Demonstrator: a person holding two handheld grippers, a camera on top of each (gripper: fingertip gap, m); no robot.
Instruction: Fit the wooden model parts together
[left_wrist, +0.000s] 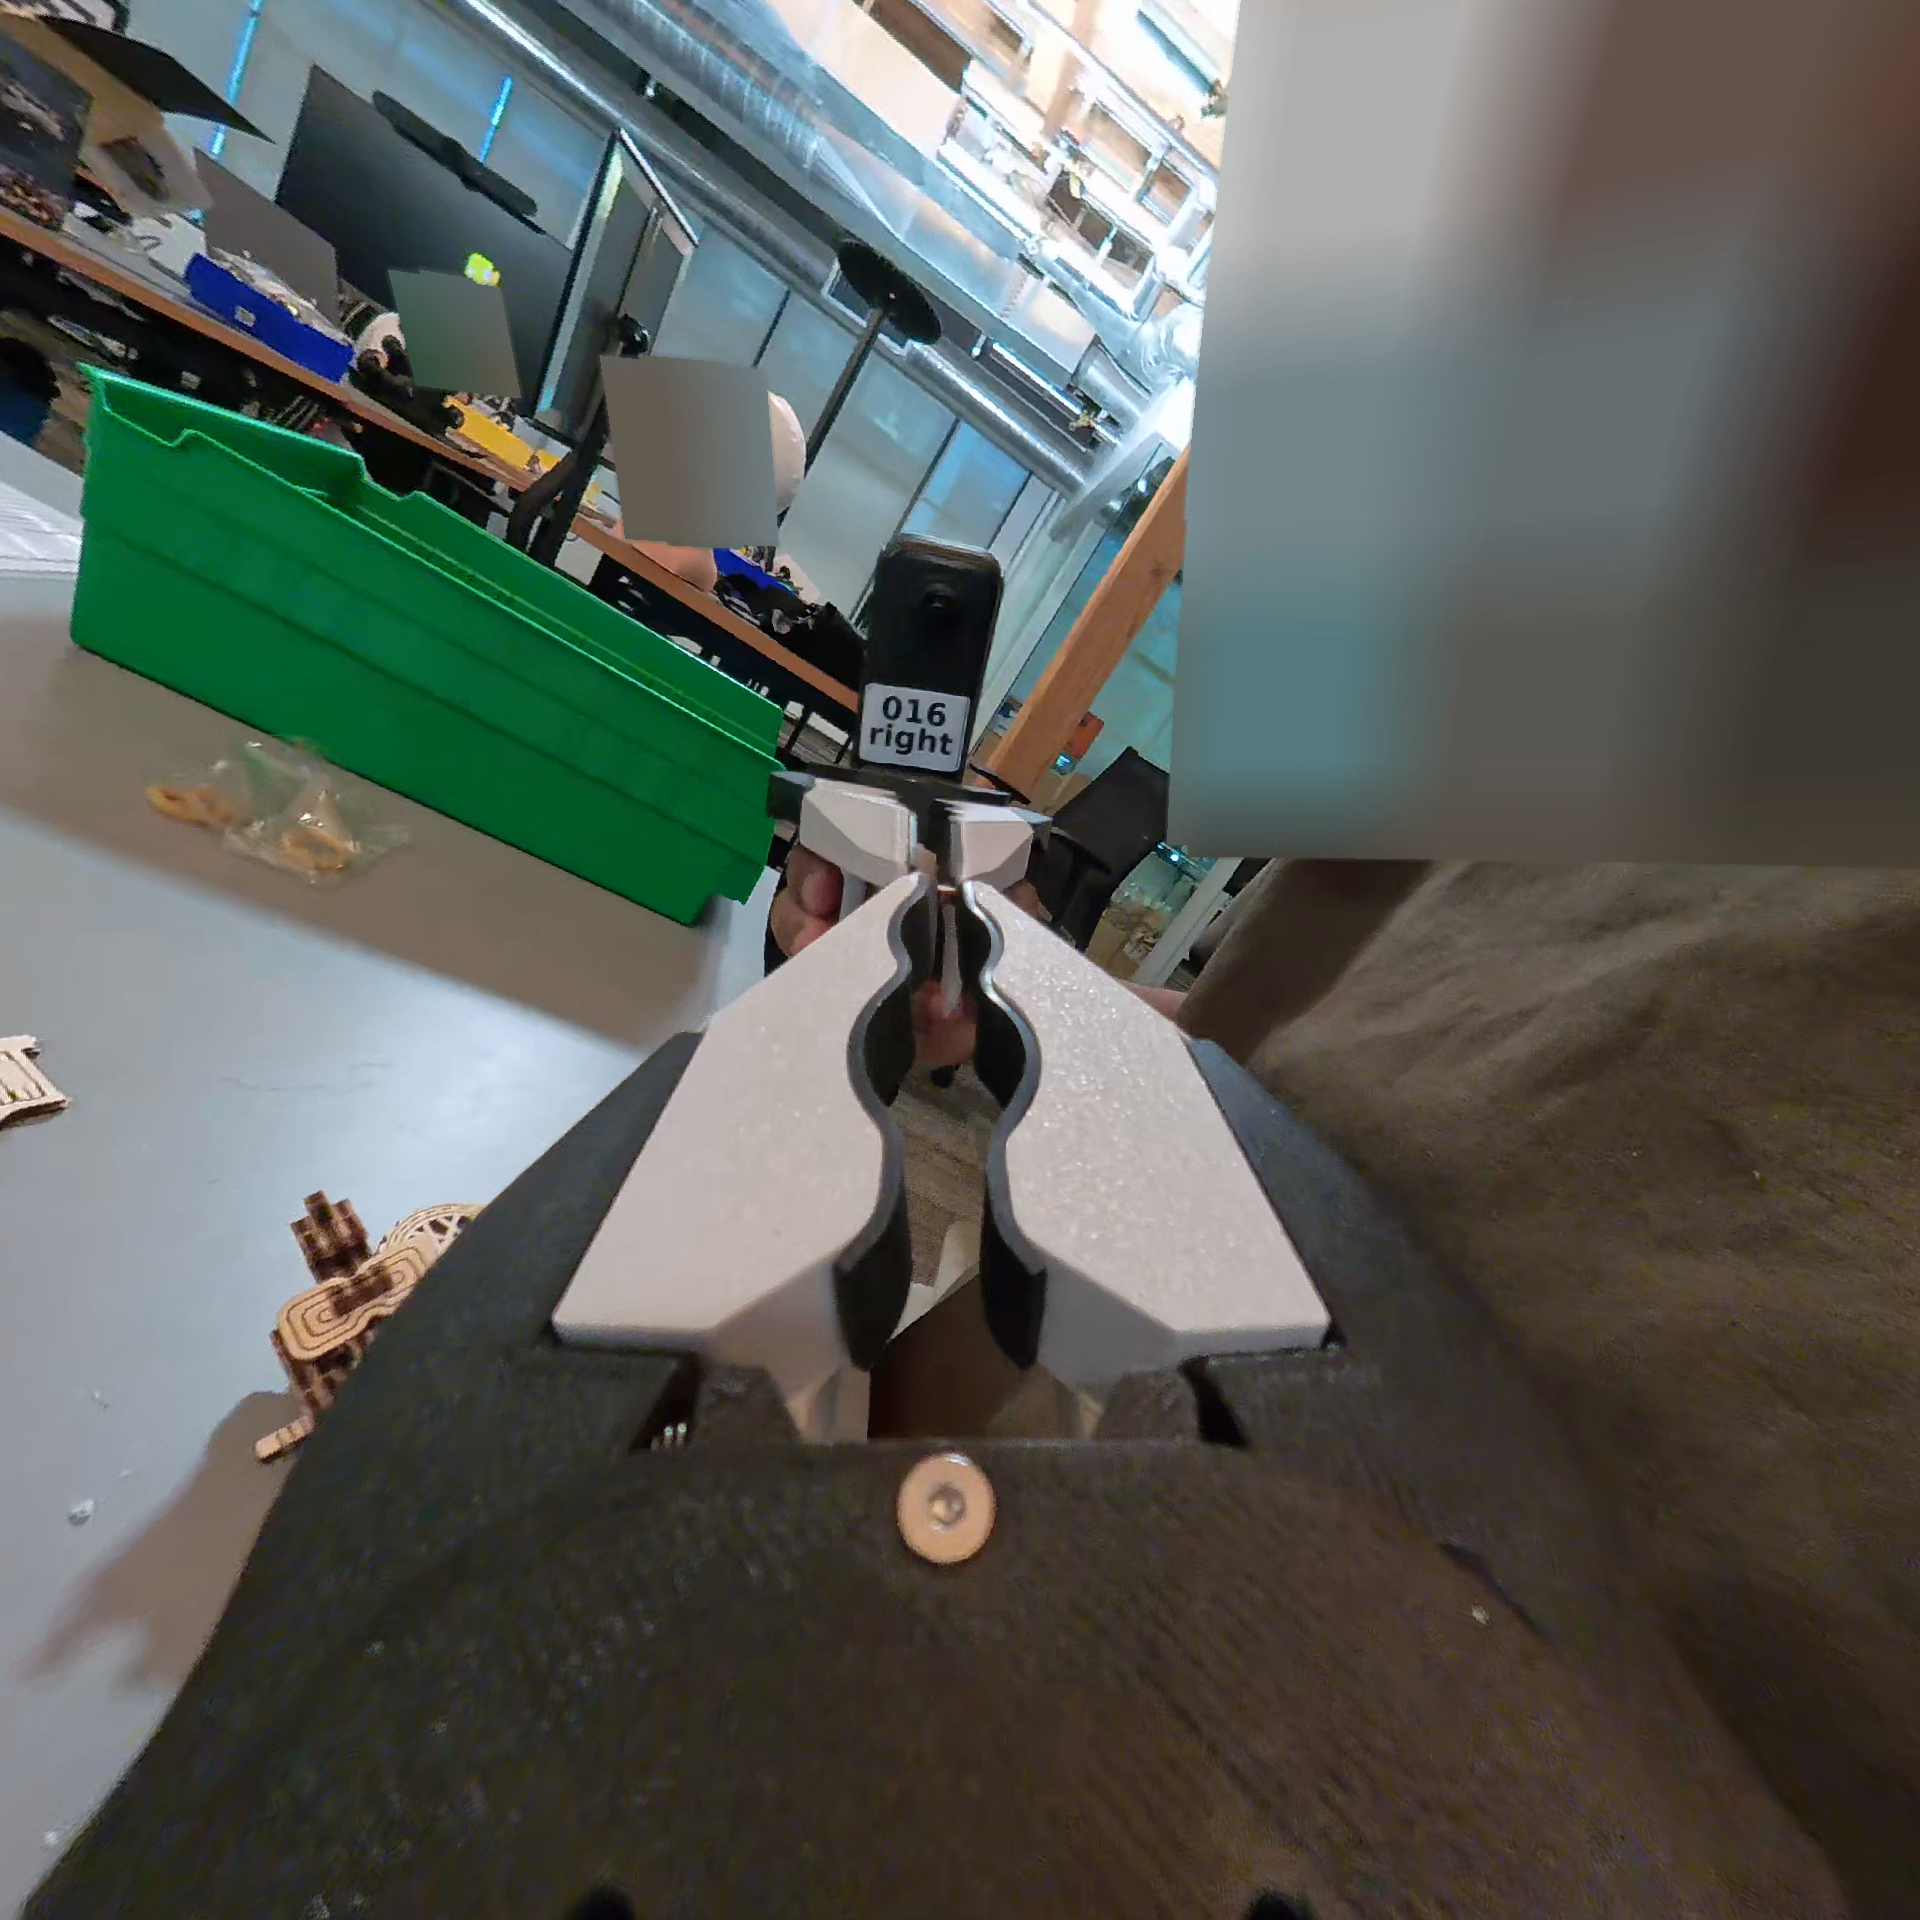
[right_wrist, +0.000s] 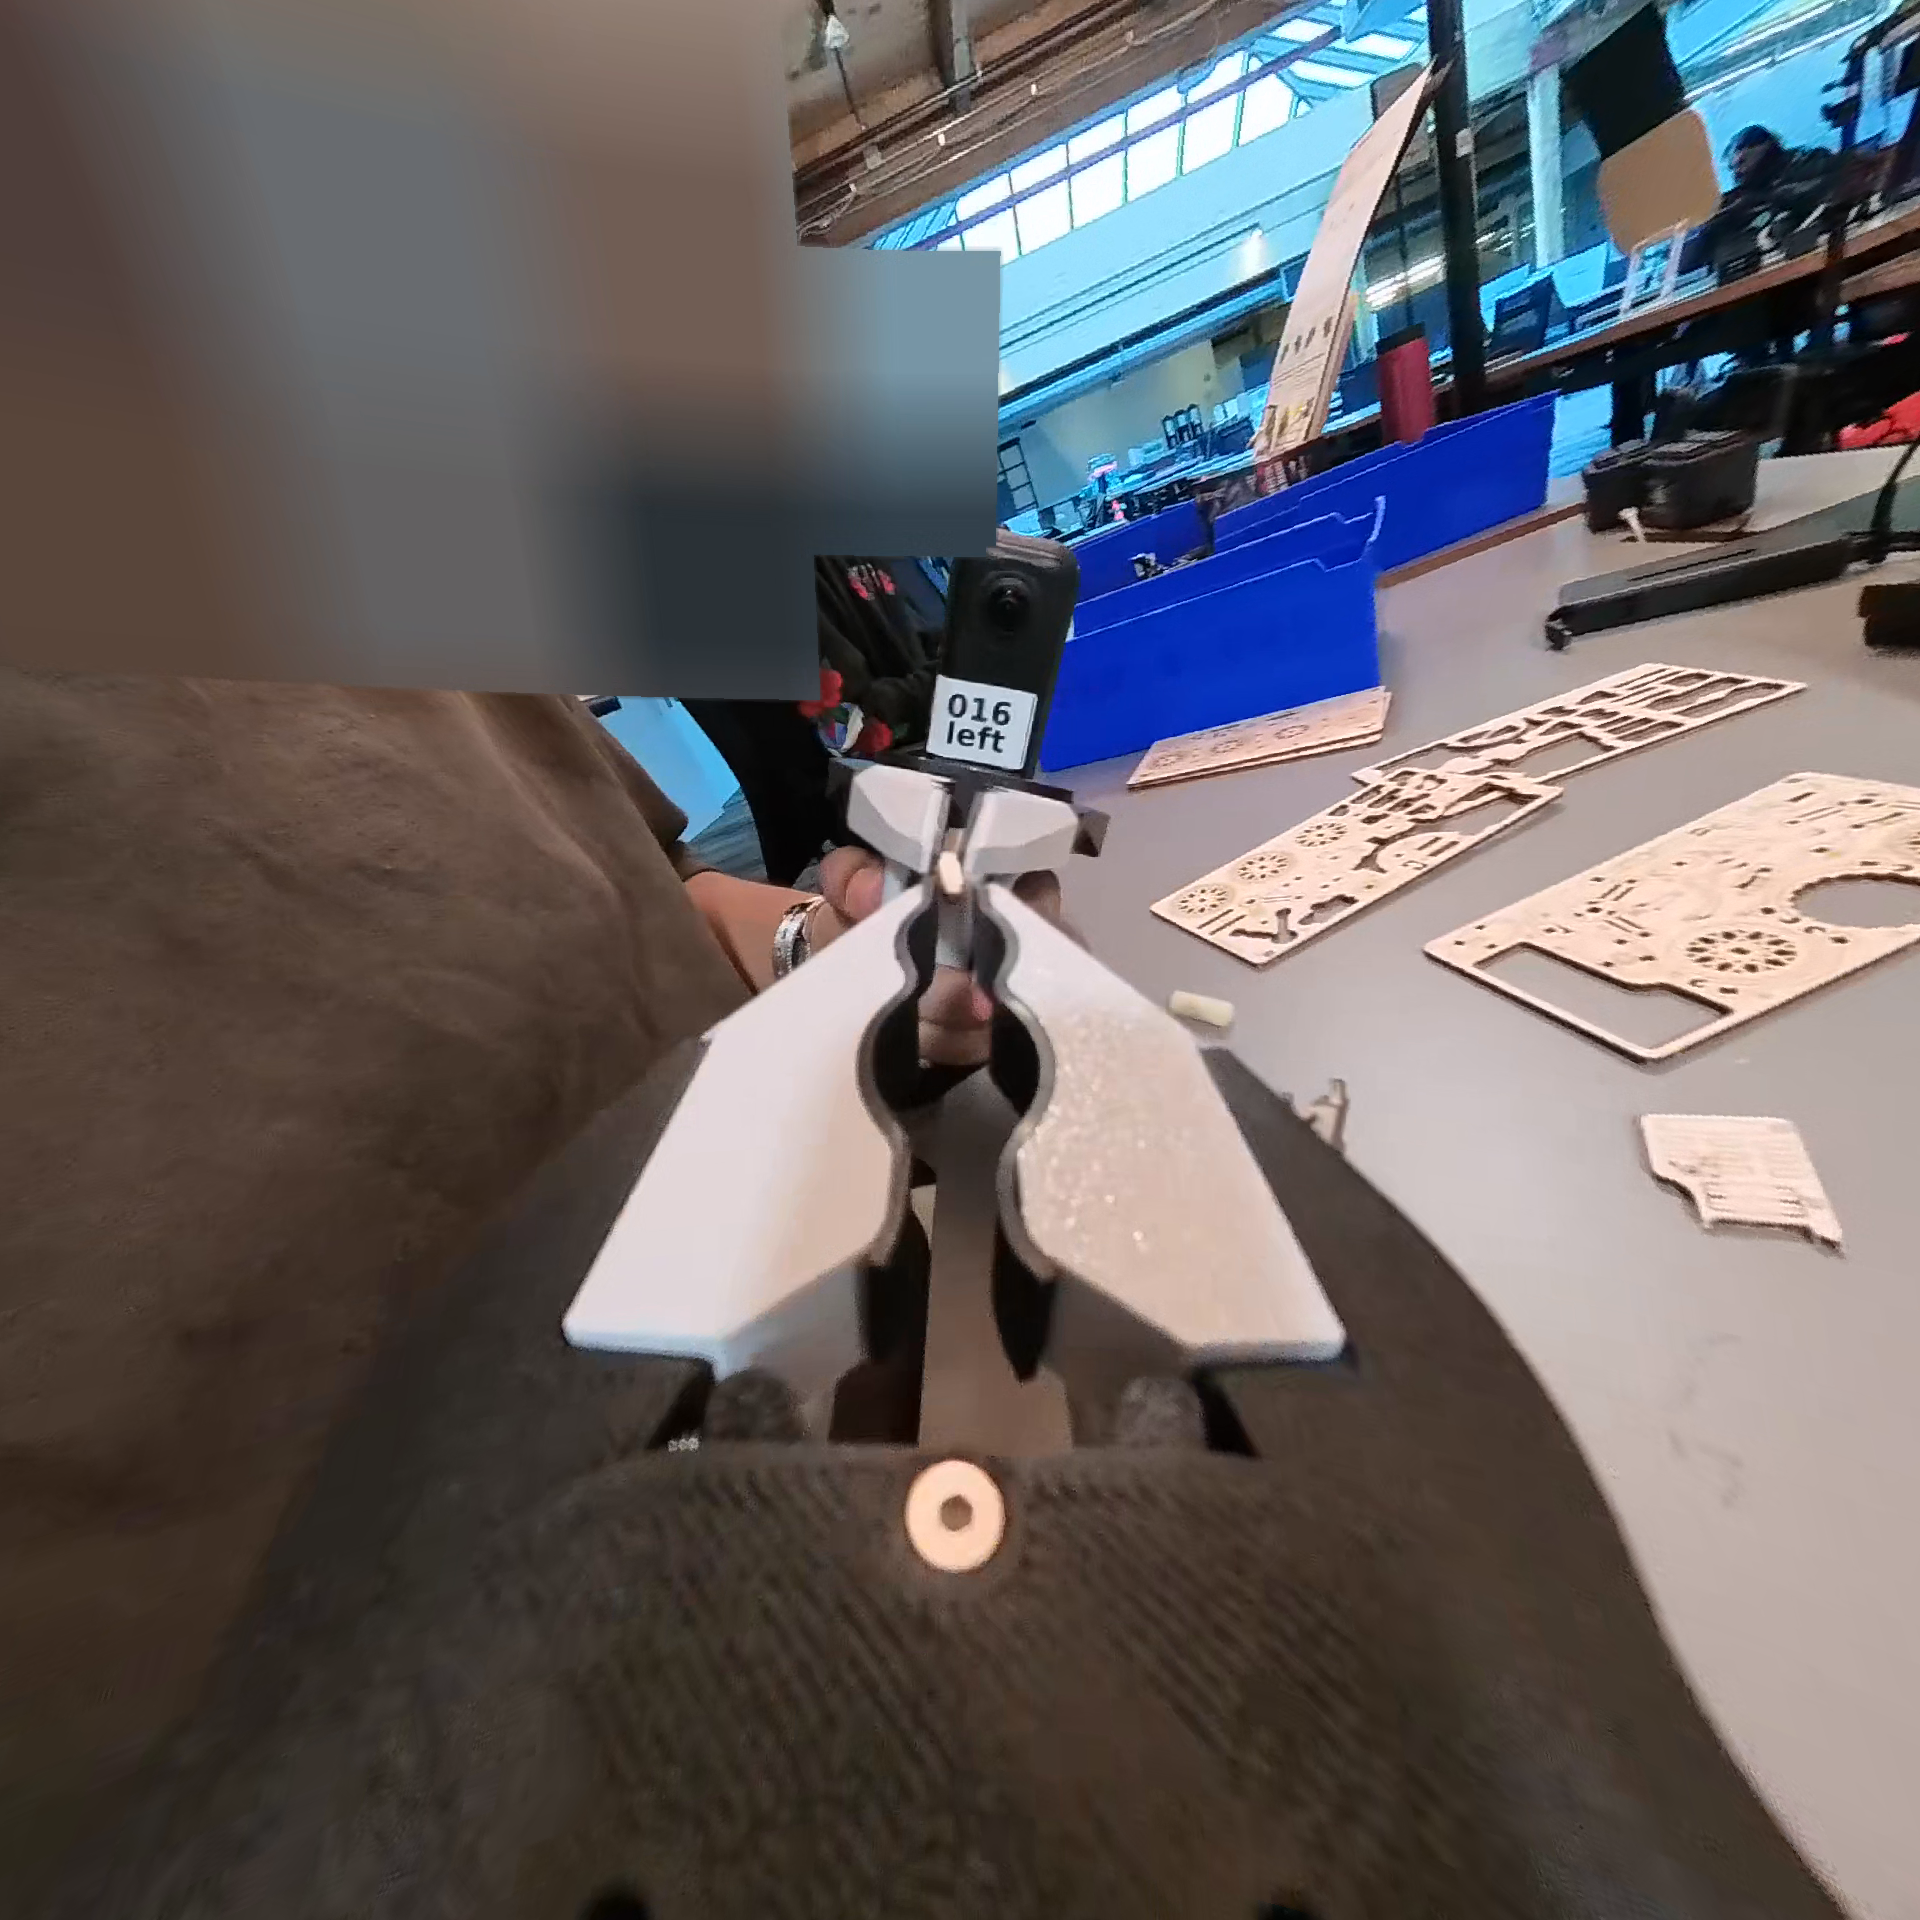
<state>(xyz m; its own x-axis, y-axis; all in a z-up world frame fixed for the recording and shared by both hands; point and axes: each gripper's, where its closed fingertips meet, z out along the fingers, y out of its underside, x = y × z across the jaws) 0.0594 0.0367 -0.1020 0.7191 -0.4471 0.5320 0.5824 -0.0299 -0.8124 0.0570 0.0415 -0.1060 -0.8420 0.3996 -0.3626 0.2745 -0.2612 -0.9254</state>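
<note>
My two grippers meet tip to tip in the air over the table's near edge, in front of a person's brown shirt. My left gripper (left_wrist: 941, 889) has its jaws almost closed on a small wooden part (left_wrist: 948, 890). My right gripper (right_wrist: 950, 891) is closed the same way at that pale, hexagonal-ended part (right_wrist: 948, 871). I cannot tell which gripper bears it more. A partly built wooden model (left_wrist: 348, 1309) lies on the grey table (left_wrist: 260, 1039) to the left. Laser-cut wooden sheets (right_wrist: 1683, 914) lie to the right.
A green bin (left_wrist: 416, 644) and clear bags of small parts (left_wrist: 270, 810) sit at the far left. Blue bins (right_wrist: 1226, 634), more wooden sheets (right_wrist: 1351, 862), a small slotted panel (right_wrist: 1740, 1174) and a pale peg (right_wrist: 1202, 1010) are on the right. Less than 4 cm separates the two grippers' tips.
</note>
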